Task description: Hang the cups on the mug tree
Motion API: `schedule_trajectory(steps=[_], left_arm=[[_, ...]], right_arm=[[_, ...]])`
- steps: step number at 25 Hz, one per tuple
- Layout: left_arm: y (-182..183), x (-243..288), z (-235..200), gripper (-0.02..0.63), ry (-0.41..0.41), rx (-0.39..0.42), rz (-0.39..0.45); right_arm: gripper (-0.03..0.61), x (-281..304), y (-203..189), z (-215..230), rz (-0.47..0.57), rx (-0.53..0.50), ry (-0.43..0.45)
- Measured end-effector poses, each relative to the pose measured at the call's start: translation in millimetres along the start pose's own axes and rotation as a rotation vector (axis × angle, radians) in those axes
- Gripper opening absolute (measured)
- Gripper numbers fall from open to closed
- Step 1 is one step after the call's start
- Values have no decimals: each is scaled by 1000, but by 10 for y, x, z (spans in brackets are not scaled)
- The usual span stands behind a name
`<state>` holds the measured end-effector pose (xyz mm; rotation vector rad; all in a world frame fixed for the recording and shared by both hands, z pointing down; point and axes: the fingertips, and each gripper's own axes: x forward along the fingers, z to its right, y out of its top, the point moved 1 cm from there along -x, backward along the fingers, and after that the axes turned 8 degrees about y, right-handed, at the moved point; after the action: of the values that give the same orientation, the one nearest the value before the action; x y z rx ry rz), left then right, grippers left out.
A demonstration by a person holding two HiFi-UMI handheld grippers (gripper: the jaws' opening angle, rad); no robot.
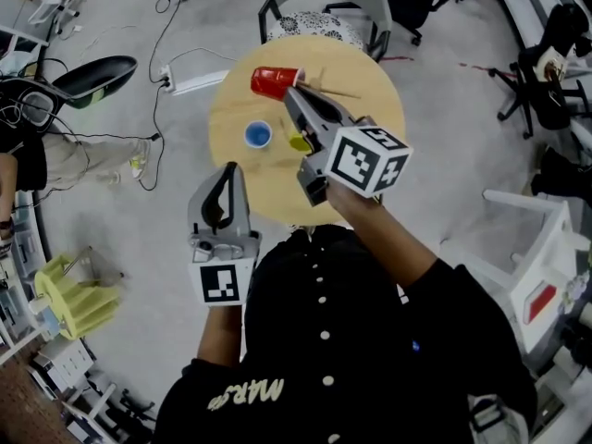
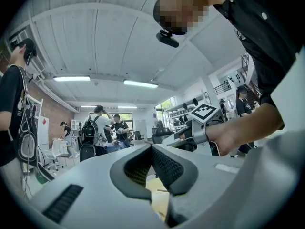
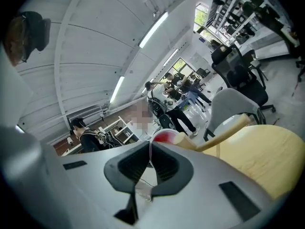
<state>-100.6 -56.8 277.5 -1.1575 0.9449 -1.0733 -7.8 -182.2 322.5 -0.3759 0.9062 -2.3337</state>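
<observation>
One round wooden table (image 1: pixel 370 72) stands on a grey floor (image 1: pixel 444 155) strewn with cables (image 1: pixel 162 40), a chair (image 1: pixel 324 12) behind it. On it a blue cup (image 1: pixel 258 135) sits opening up; my right gripper (image 1: pixel 289 91), clenched on the rim of the red cup (image 1: pixel 273 81), holds it over the far side beside a wooden branch (image 3: pixel 217 131). My left gripper (image 1: pixel 230 166) is closed, empty, at the near edge

The round table (image 1: pixel 370 72) is viewed steeply from overhead in the head view. The room is faced level from the left gripper (image 1: pixel 231 169). The table and red cup (image 1: pixel 274 81), shared with the head view, are seen close from the seemingly tilted right gripper (image 1: pixel 289 92).
</observation>
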Motion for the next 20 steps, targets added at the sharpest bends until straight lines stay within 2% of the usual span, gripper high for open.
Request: schedule_trajectory(steps=[10,13,20], left_arm=[[-8,-4,75,-5,-13,4,-4],[-15,-10,97,-5,-15,6,-7],[-16,-12,117,-5,-15,5,-6]], right_arm=[[15,-110,-46,69,33,106,-22],[17,-110,-69,72,26,115,-9],[37,-172,-128,113,-4,116,-41]])
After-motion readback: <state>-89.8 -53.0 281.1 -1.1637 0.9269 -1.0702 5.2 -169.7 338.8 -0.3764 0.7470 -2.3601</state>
